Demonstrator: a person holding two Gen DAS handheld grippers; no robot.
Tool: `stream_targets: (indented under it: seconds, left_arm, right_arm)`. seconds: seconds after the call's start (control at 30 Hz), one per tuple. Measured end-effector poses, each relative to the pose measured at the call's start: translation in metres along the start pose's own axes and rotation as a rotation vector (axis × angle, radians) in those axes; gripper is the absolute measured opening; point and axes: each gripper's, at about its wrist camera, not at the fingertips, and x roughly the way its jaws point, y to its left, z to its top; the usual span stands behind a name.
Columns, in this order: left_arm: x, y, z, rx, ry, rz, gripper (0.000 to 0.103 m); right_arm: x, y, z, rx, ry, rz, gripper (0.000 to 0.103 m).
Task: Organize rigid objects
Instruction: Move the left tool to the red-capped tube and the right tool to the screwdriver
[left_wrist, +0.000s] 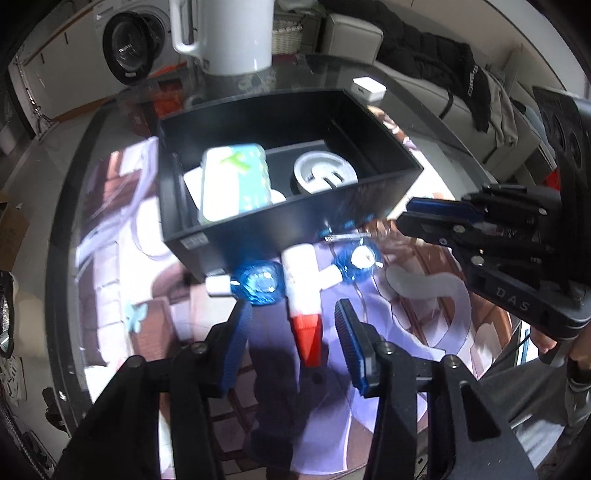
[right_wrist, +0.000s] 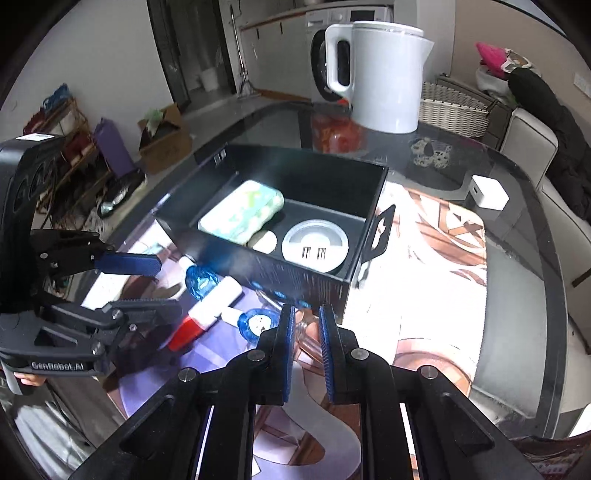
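Observation:
A white tap-shaped toy with a red tip and two blue knobs (left_wrist: 301, 291) lies on the printed mat just in front of a black box (left_wrist: 391, 170). My left gripper (left_wrist: 291, 321) is open, its fingers either side of the toy's red tip, not touching it. The toy (right_wrist: 214, 302) and the black box (right_wrist: 373, 192) also show in the right wrist view, as does the left gripper (right_wrist: 151, 286). My right gripper (right_wrist: 307, 325) is nearly closed on a clear glass-like object (right_wrist: 306, 338); I cannot tell if it grips. The box holds a green-white packet (left_wrist: 232, 181) and a round white plug adapter (left_wrist: 325, 171).
A white kettle (right_wrist: 384, 74) stands behind the box on the round glass table (right_wrist: 532, 258). A white cube charger (right_wrist: 487, 194) sits at the right on the table. A sofa with dark clothes (left_wrist: 443, 55) lies beyond the table edge.

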Motion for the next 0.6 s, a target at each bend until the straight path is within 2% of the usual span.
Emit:
stream_targets:
  seconds: [0.17,0.27,0.37,0.43,0.5,0.6]
  left_arm:
    - [0.013,-0.004,0.000,0.002,0.039,-0.011,0.045]
    - [0.018,-0.007,0.001,0.006,0.054,-0.011,0.039]
    - [0.025,-0.010,0.001,0.013,0.074,-0.004,0.024]
    - [0.027,-0.012,0.001,0.018,0.072,0.005,0.022]
    - [0.027,-0.014,0.002,0.021,0.072,0.011,0.019]
    - [0.026,-0.013,0.001,0.018,0.077,0.002,0.018]
  right_arm:
    - [0.017,-0.002,-0.002,-0.009,0.035,-0.014,0.014]
    - [0.019,-0.005,-0.001,-0.007,0.027,-0.009,0.016]
    - [0.020,-0.002,-0.001,-0.025,0.026,0.005,0.025]
    - [0.021,0.002,-0.001,-0.044,0.025,0.014,0.036]
    - [0.023,0.003,-0.001,-0.056,0.032,0.006,0.043]
    - [0.023,0.000,-0.001,-0.040,0.033,-0.003,0.044]
